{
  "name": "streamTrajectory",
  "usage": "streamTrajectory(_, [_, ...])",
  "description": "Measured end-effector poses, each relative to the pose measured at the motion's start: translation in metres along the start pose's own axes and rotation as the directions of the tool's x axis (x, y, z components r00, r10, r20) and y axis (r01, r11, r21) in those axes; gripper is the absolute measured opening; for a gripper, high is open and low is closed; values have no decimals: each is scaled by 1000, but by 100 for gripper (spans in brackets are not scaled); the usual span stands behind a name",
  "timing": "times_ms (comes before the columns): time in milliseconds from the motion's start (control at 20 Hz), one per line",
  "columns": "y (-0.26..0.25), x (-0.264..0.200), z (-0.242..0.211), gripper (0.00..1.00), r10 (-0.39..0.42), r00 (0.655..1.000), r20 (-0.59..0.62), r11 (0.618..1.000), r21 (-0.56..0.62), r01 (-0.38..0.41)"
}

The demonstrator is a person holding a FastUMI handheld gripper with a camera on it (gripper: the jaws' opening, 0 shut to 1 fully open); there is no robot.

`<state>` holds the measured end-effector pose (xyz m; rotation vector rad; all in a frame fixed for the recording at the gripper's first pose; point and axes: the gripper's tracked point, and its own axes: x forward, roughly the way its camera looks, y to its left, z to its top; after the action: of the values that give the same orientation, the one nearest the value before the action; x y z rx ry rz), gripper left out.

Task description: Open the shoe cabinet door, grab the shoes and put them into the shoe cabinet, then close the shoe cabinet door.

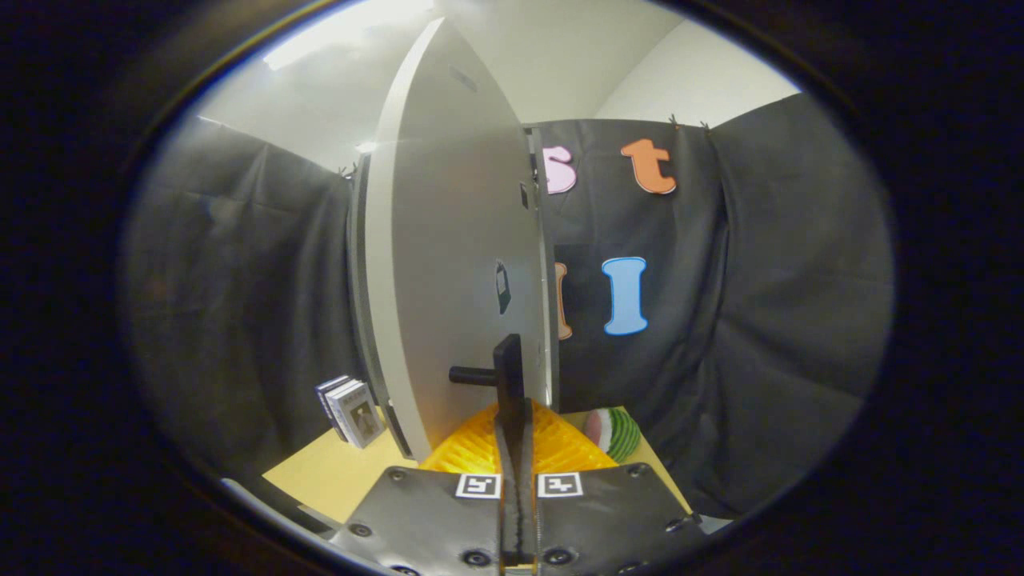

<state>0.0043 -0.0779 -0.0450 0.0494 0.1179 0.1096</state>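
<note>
The shoe cabinet's pale grey door (pixel 448 264) stands tall right in front of me, swung out and seen at a slant. Its dark handle (pixel 507 364) sticks out near the door's lower edge, a short stub joining it to the panel. My gripper (pixel 512 420) has both fingers pressed together on the lower end of that handle. The cabinet body (pixel 358 280) shows as a thin dark-edged strip behind the door's left side.
A yellow tabletop (pixel 336 472) lies below the door. A small stack of boxes (pixel 350 412) stands on it left of the door, and a watermelon-slice toy (pixel 612 432) lies to the right of my fingers. Black cloth hangs all around.
</note>
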Motion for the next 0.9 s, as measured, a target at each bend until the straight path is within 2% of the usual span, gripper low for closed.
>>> streamTrajectory(350, [-35,-1,1,2,-44,999,0,999,27,44])
streamTrajectory(900, [-67,-4,-2,2,-35,999,-25,999,19,36])
